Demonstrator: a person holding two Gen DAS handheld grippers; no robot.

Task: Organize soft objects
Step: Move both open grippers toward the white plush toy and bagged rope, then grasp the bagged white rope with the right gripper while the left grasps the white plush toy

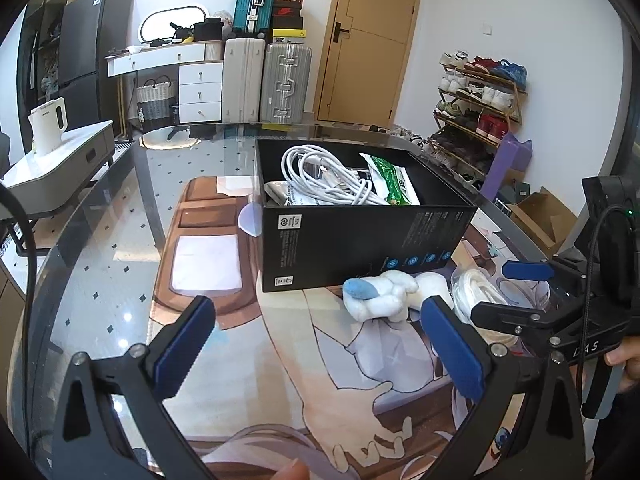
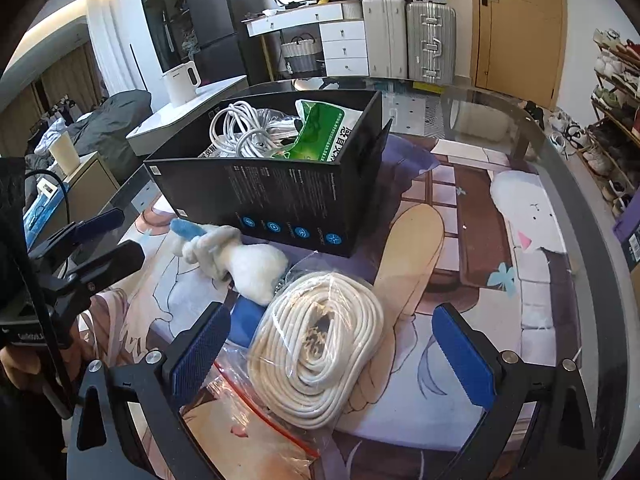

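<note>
A glass table (image 1: 100, 264) carries a printed cartoon mat (image 1: 280, 360), and past its far edge the room holds suitcases (image 1: 266, 76), a white drawer unit (image 1: 200, 90), a wooden door (image 1: 368, 40) and a shoe rack (image 1: 480, 96).

The left gripper (image 1: 316, 344) hovers over bare mat with its jaws wide and nothing between them. Ahead of its right finger lies a white plush toy (image 1: 384, 292) with a blue tip, touching the near wall of the black box (image 1: 352, 248). The right gripper (image 2: 332, 352) also stands wide, and the bagged coil of white cord (image 2: 320, 344) lies between its fingers, nearer the left one, with neither blue pad touching it. The plush toy (image 2: 240, 260) sits just beyond that left finger, beside the coil.

The black box (image 2: 280, 200) stands ahead of both jaws, open at the top. Inside are a bundle of white cable (image 1: 320, 176) and a green packet (image 1: 390, 180) leaning against the right side.
</note>
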